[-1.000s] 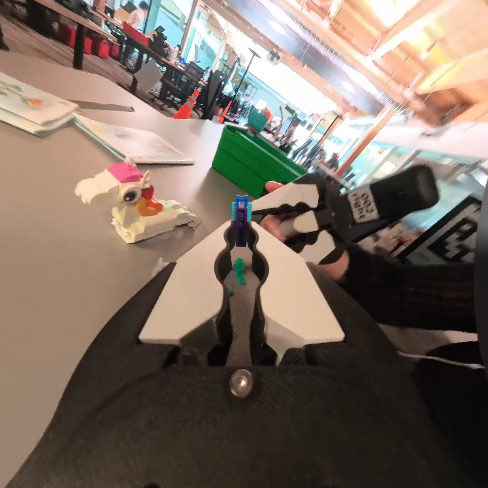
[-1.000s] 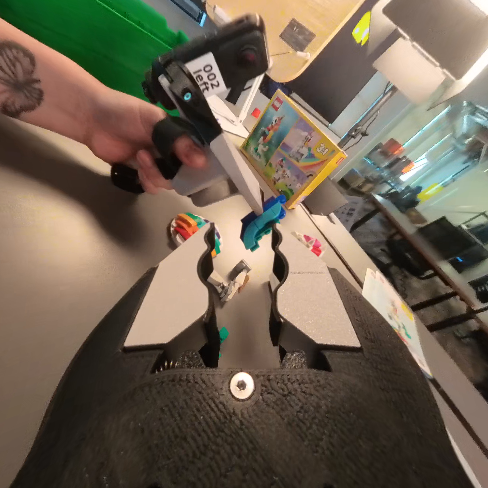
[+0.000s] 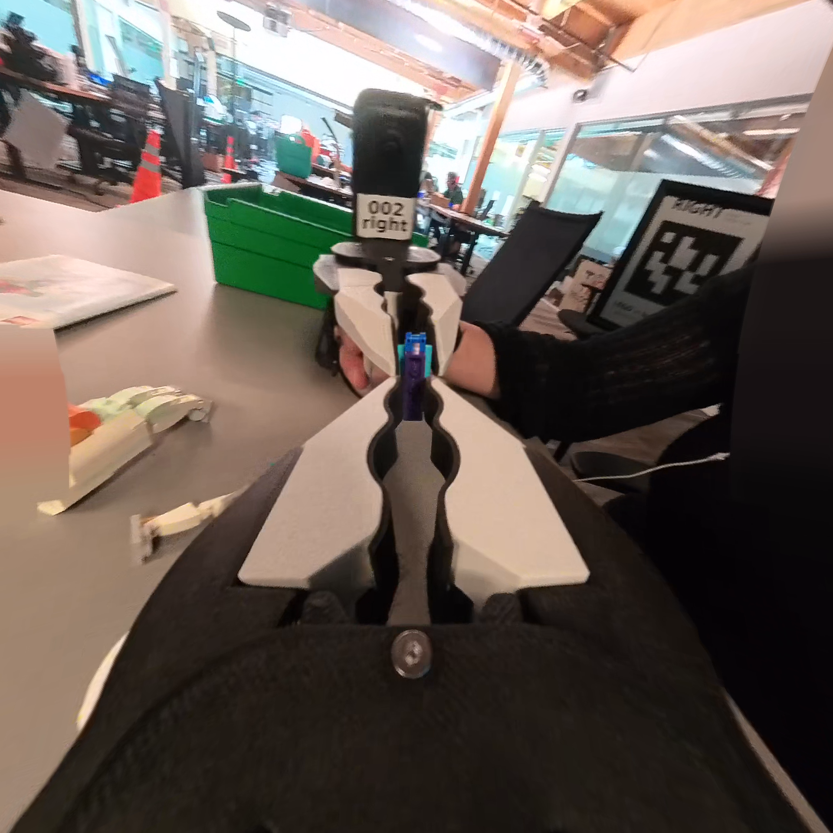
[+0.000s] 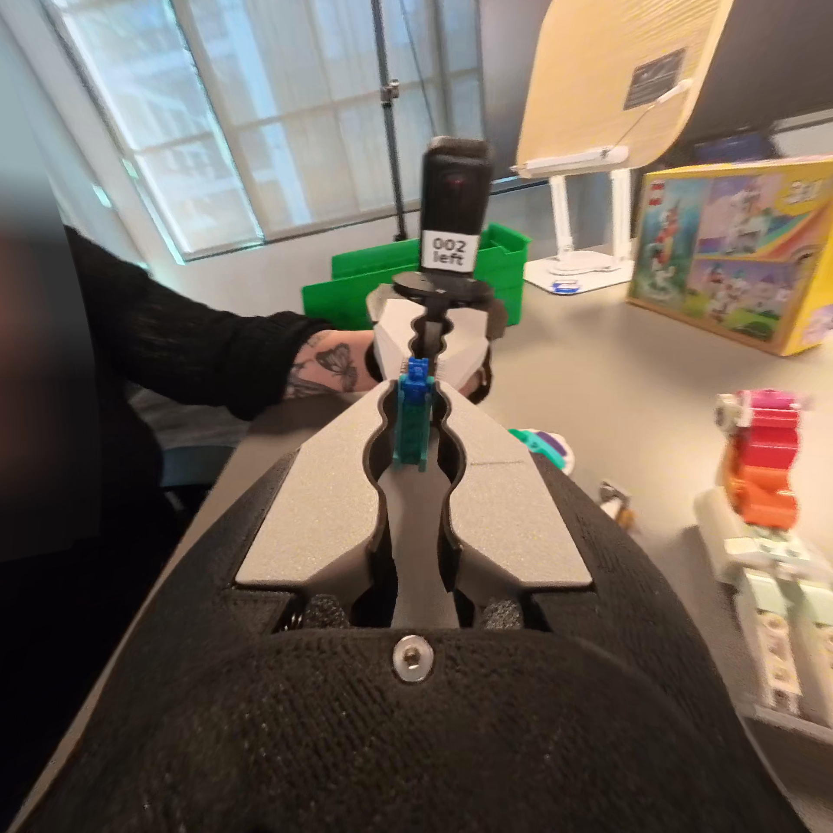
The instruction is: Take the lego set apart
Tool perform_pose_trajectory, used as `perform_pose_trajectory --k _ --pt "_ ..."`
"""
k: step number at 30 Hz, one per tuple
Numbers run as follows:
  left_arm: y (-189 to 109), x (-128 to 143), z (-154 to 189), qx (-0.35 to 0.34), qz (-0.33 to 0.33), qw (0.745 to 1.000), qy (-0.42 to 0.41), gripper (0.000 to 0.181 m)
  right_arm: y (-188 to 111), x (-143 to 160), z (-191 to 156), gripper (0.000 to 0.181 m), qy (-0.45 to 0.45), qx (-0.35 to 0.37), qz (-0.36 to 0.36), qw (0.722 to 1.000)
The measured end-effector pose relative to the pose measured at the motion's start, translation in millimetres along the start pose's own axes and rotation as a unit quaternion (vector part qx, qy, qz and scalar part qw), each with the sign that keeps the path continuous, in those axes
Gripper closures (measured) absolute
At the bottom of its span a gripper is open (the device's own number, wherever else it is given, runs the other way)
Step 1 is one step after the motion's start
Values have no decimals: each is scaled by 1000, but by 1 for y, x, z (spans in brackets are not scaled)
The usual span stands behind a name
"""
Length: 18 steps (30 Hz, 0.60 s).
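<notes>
A blue, teal and purple lego piece [image 3: 414,377] is seen. Green bins [image 3: 266,243] and a yellow box [image 4: 734,266] are shown.

White lego figure [image 3: 112,432] half under a mosaic patch at left edge, pink-orange-white lego build [image 4: 766,518] blurred and cut by right edge, brick stack's [image 3: 414,383] joint hidden between fingertips.

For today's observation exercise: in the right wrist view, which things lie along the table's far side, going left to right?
Green plastic bin → white lamp base → yellow cardboard toy box with pictures.
</notes>
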<state>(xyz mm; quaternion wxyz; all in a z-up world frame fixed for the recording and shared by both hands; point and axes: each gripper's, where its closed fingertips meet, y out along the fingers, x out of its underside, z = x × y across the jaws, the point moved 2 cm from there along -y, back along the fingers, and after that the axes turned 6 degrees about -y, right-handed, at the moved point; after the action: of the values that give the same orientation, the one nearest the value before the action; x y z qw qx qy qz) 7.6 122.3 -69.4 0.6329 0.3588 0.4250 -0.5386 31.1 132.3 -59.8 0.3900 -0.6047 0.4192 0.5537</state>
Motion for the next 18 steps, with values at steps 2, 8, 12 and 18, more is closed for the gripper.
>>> perform_pose_trajectory --k 2,8,12,18 --pt "3 -1 10 34 0 999 -8 174 -1 -4 -10 168 12 -40 15 999" --pt "6 1 22 94 -6 995 -44 173 -2 -6 -22 167 63 -118 49 990" --pt "7 5 24 123 -11 989 -78 173 -3 -3 -25 167 88 -147 53 984" --pt "10 4 29 133 -13 988 -75 173 -5 -5 -29 167 86 -161 55 982"
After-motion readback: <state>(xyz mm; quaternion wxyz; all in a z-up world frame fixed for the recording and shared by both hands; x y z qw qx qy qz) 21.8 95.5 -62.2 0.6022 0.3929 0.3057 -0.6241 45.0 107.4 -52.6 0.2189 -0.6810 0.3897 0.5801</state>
